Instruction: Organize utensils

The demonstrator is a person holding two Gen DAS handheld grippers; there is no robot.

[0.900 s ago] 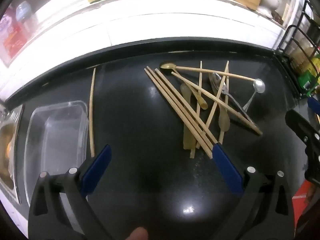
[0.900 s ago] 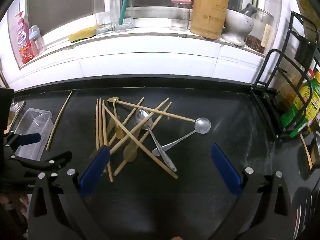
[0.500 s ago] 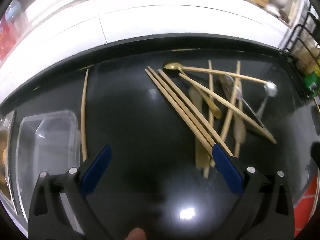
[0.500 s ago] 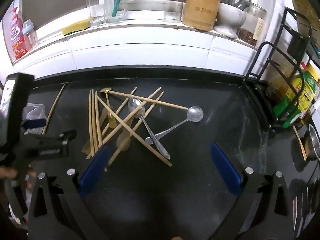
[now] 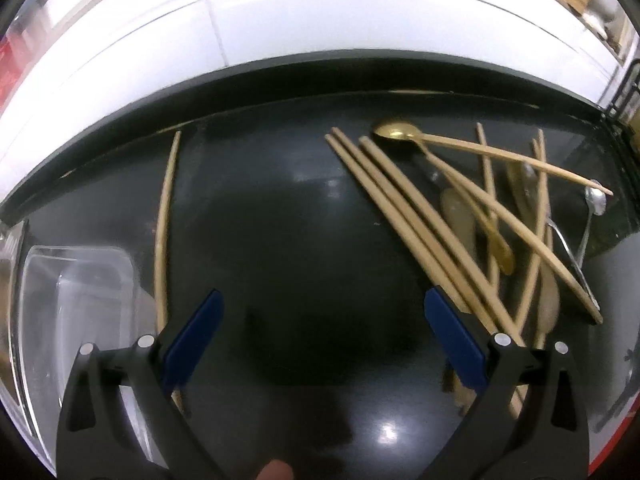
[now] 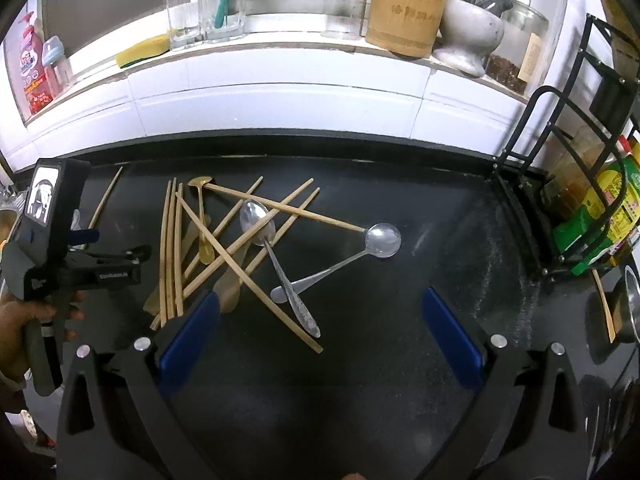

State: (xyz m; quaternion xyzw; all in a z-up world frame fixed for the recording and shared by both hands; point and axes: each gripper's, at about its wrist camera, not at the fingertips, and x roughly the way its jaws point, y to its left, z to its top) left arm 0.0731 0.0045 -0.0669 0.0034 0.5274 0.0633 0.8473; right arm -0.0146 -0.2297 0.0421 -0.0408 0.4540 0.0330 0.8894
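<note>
As the left gripper has dropped lower and closer to the bench over the last second, the pile of chopsticks now fills more of its view. Its jaws are spread wide, nothing between them. 3 parallel chopsticks run under its right-hand finger; contact cannot be confirmed. 1 stray chopstick lies apart, just beside the clear container.

Right gripper: jaws spread wide, empty, hanging over bare bench near the pile's lower edge. Its view has shifted slightly toward the heap. 2 steel spoons and a gold spoon lie tangled with the chopsticks, untouched.

Judgement: sorting has not started; nothing is in the container. Left gripper looks set for a first pick, probably the 3 aligned chopsticks. Crossed sticks may drag neighbours.
</note>
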